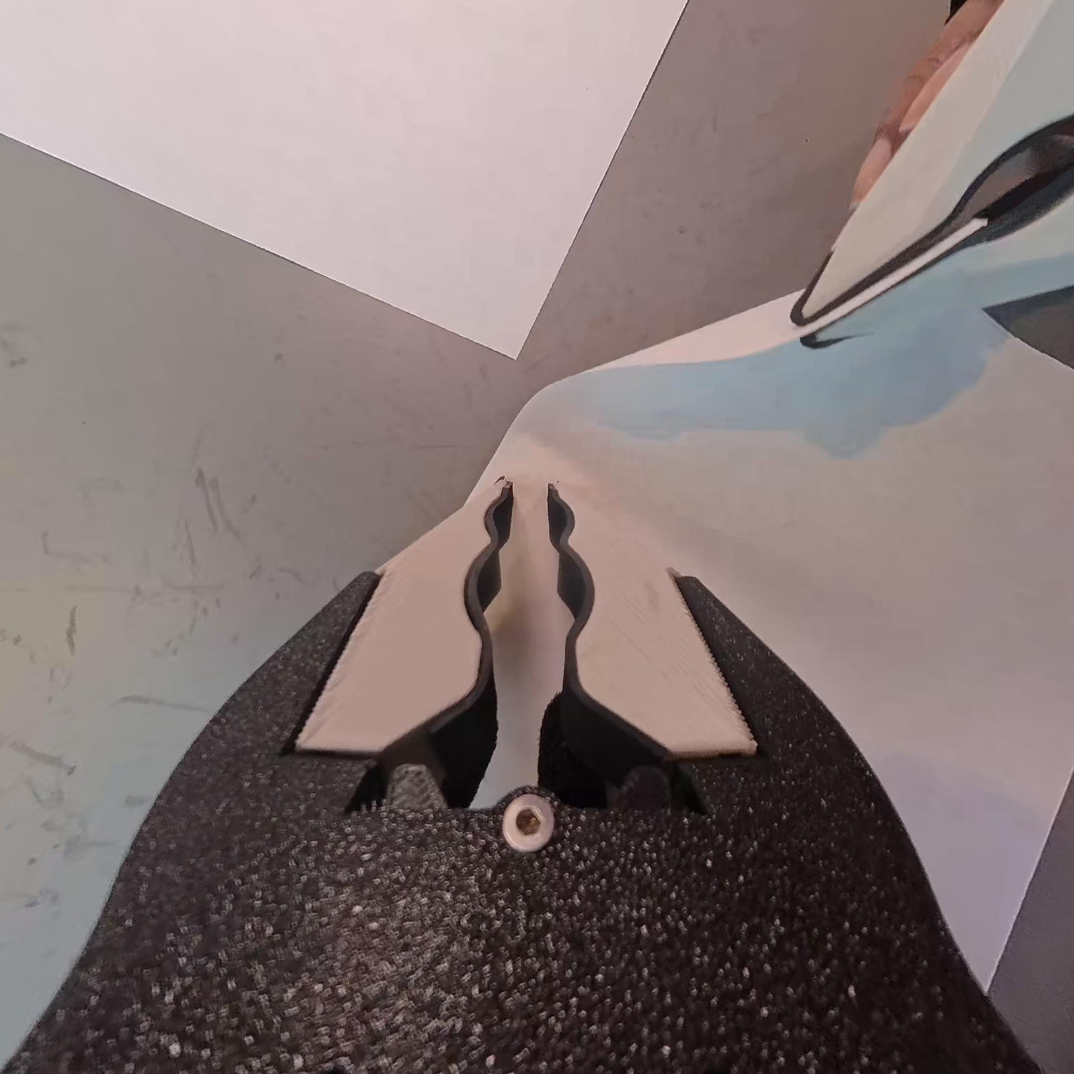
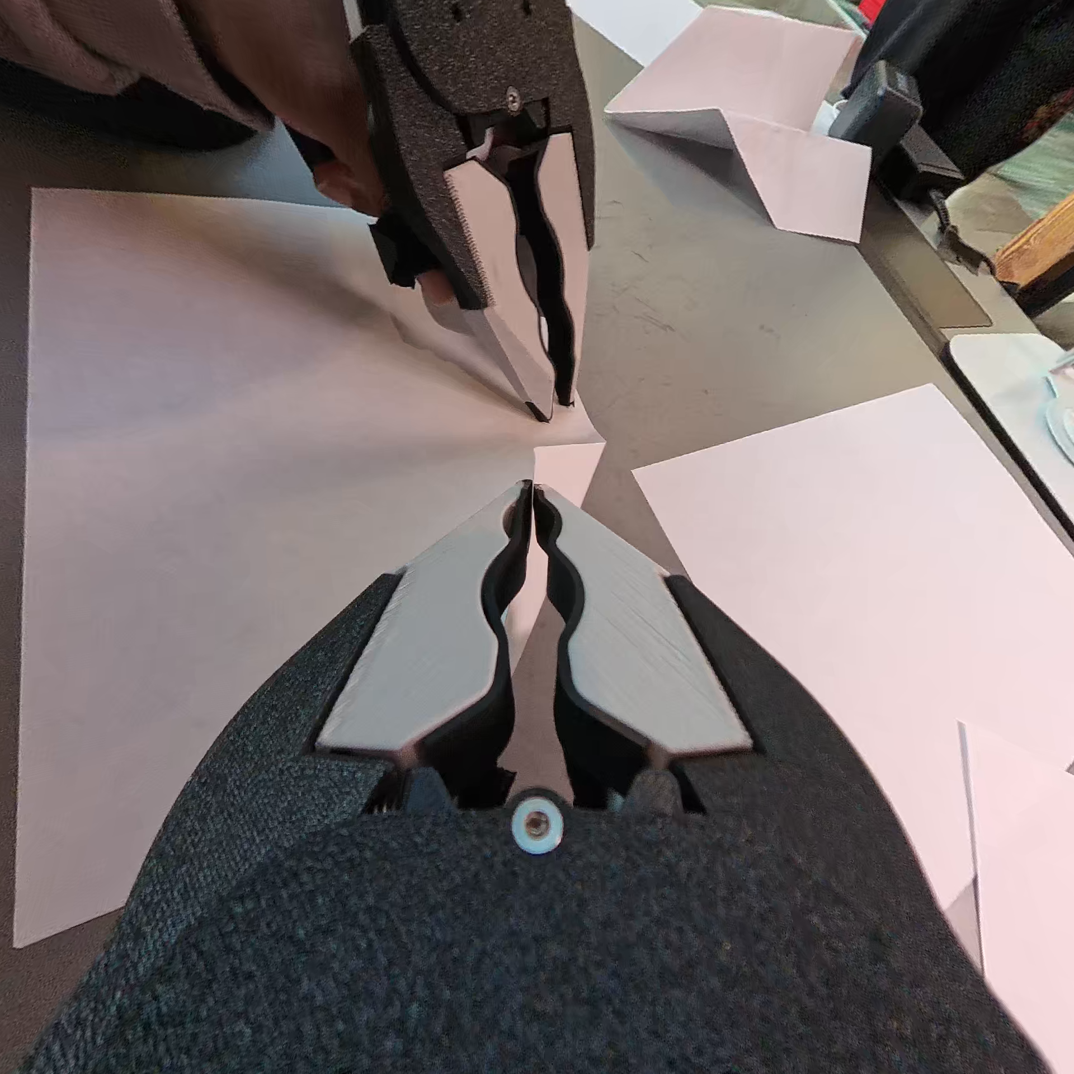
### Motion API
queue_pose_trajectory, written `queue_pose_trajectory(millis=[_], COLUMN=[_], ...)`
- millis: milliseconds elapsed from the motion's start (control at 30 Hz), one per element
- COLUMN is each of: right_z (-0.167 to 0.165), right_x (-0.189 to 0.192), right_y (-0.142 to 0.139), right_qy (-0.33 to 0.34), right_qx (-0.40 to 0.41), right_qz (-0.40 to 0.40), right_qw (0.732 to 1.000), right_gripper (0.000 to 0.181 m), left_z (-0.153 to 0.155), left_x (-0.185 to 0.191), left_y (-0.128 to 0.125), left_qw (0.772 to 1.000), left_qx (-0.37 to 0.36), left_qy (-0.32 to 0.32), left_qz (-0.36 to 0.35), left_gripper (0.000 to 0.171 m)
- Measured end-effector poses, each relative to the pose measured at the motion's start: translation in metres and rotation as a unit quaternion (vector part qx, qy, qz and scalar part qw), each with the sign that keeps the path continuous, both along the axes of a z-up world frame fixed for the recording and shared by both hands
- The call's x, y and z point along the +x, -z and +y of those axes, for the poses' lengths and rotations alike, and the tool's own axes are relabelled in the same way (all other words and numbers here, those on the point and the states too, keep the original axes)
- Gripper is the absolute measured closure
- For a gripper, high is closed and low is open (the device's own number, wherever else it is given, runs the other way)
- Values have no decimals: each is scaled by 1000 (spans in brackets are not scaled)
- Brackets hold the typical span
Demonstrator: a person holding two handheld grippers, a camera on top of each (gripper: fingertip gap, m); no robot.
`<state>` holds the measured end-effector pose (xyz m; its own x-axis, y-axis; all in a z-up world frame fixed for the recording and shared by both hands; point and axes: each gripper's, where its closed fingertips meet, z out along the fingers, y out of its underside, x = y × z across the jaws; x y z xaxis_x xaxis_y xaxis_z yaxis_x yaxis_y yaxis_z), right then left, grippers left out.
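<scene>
Right gripper (image 2: 533,485) pinching folded corner of sheet (image 2: 232,523). Left gripper (image 1: 530,487) slightly spread, tips pressing same sheet, just beyond corner.

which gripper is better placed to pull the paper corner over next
Right, probably. The right gripper is already shut on the raised corner of the paper. The left gripper is open, with its tips down on the sheet nearby and gripping nothing.
</scene>
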<state>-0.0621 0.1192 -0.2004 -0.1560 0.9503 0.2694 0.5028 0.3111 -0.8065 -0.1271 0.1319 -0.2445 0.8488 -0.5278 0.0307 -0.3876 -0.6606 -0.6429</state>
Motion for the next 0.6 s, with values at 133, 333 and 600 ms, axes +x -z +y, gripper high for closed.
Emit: queue_pose_trajectory(millis=[133,333,600], right_z=[-15,-26,-26], right_x=[-3,-5,-5], right_y=[14,26,35], right_qy=[-23,-41,-41], right_qx=[15,28,46], right_qz=[-32,-68,-109], right_qw=[999,996,992], right_gripper=[181,181,181], left_z=[0,0,0], left_x=[0,0,0], left_y=[0,0,0], left_qw=[1000,1000,1000], left_qx=[2,4,3], left_qy=[-3,-7,-8], left_qz=[-1,-2,-3], left_gripper=[161,161,161])
